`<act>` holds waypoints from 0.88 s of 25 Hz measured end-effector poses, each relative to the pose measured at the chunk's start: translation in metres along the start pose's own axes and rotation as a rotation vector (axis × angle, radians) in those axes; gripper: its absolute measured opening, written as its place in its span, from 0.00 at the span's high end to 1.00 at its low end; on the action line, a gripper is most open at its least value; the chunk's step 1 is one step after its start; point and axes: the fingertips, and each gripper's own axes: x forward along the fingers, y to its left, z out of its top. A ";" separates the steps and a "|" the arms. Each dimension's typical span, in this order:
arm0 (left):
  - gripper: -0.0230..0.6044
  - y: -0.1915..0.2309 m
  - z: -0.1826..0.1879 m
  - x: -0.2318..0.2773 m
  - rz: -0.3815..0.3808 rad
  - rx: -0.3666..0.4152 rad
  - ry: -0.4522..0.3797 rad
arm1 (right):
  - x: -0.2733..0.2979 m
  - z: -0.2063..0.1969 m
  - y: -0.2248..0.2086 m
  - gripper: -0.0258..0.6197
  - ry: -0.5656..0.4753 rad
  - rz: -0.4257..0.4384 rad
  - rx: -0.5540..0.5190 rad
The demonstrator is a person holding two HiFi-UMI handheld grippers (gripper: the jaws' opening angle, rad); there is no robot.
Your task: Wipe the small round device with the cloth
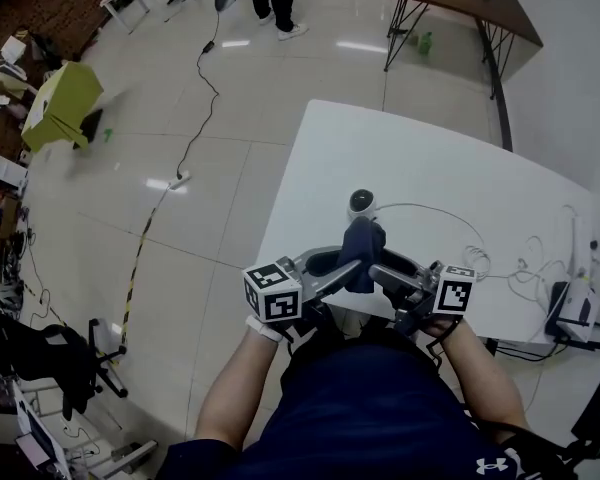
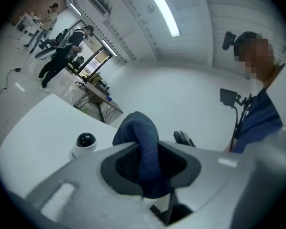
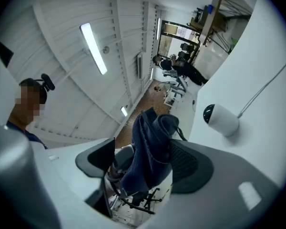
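The left gripper's (image 2: pixel 149 162) jaws clamp the dark blue cloth (image 1: pixel 361 252) above the tabletop's (image 1: pixel 430 163) near edge. The right gripper's (image 3: pixel 144 162) jaws stand open around it, with the small round device (image 1: pixel 361 204) just beyond.

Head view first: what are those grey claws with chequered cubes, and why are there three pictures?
There is no robot here. A person holds a hand-operated gripper in each hand. The head view looks down from a camera on the person's head. The other two cameras ride on the grippers and look along their jaws. On the white table stand a small round white device with a dark dome and some thin cables. The left gripper is clamped on a dark blue cloth. The right gripper has its jaws open around the same cloth.
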 end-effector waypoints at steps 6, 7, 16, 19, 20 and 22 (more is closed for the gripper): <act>0.81 -0.009 0.000 0.004 -0.067 0.009 0.001 | 0.009 0.004 0.006 0.55 -0.012 0.112 0.119; 0.81 -0.009 0.001 0.004 -0.073 0.003 -0.004 | 0.011 0.003 0.006 0.58 -0.008 0.114 0.128; 0.72 0.015 -0.004 0.006 -0.002 -0.049 -0.009 | 0.011 0.010 -0.019 0.79 -0.002 -0.027 0.008; 0.65 0.032 -0.006 0.007 0.076 -0.049 -0.017 | 0.007 0.017 -0.032 0.80 -0.035 -0.085 -0.008; 0.65 0.039 -0.006 0.005 0.102 -0.049 -0.021 | 0.006 0.020 -0.037 0.80 -0.046 -0.104 -0.012; 0.65 0.052 -0.004 0.001 0.155 -0.051 -0.032 | 0.002 0.030 -0.048 0.80 -0.061 -0.164 -0.044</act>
